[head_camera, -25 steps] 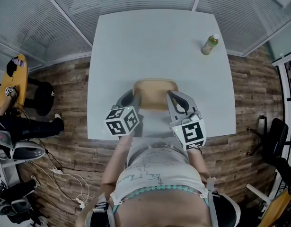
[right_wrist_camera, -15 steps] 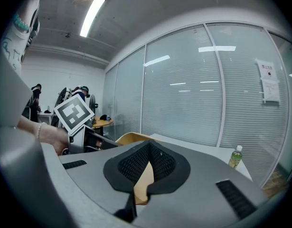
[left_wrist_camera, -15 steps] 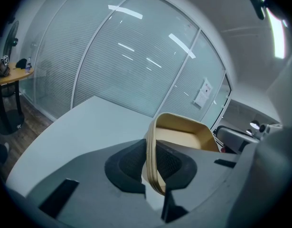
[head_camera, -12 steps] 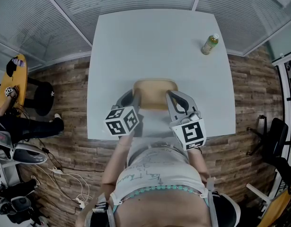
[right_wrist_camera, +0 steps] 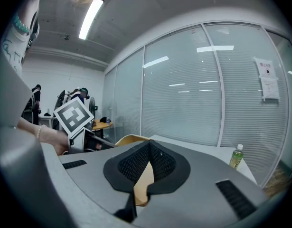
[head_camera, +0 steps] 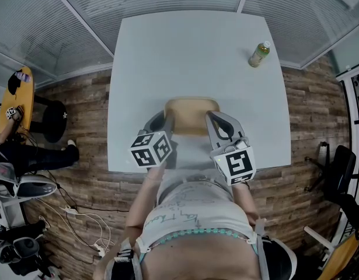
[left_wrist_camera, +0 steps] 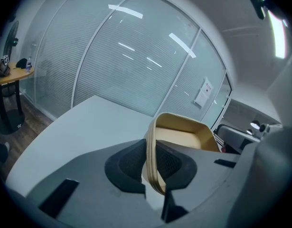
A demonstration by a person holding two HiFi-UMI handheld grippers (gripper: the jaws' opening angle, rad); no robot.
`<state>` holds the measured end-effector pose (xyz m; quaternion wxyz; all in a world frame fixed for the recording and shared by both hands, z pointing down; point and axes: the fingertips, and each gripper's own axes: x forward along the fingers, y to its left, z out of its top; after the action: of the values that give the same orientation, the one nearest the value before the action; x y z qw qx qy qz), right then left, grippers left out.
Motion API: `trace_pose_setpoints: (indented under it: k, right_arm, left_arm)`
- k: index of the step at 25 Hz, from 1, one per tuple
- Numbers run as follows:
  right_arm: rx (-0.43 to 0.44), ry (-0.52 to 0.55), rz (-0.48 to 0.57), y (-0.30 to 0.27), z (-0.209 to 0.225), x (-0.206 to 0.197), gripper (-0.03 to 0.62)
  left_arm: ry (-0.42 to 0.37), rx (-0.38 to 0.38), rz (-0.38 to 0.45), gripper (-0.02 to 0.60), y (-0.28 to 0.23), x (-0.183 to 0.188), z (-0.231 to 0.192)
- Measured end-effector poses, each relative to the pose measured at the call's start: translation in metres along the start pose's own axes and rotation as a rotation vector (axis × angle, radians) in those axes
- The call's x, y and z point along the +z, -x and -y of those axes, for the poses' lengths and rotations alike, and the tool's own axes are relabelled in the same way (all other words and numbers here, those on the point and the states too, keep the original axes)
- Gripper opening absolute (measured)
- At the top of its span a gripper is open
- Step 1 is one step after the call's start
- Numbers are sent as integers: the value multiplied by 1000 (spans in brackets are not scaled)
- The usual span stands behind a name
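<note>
White table (head_camera: pixel 191 57): left gripper (head_camera: pixel 165 118) and right gripper (head_camera: pixel 209 119) each pinch a rim of the tan tray (head_camera: pixel 191 112); I'd hold both sides level.

Tan tray (head_camera: pixel 191 112), pale table (head_camera: pixel 191 51), green bottle (head_camera: pixel 259 55); grey left tool (head_camera: pixel 167 118), right tool (head_camera: pixel 209 120), black-and-white marker cubes (head_camera: pixel 150 149).
</note>
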<state>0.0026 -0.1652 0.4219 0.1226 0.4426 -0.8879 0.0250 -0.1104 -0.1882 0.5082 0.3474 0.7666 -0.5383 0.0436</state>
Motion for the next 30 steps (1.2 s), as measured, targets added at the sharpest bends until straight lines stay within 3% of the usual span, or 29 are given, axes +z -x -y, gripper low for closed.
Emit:
trace_pose_setpoints:
  k: [4,30]
  right_arm:
    - [-12,-13,33,3,4,2,0]
    - [-16,-1,-5,-1,6,-1,-2]
  left_arm:
    - [2,-3,-5,34,-2,-4,2]
    - [-4,-3,-7,34,-3,-1,3]
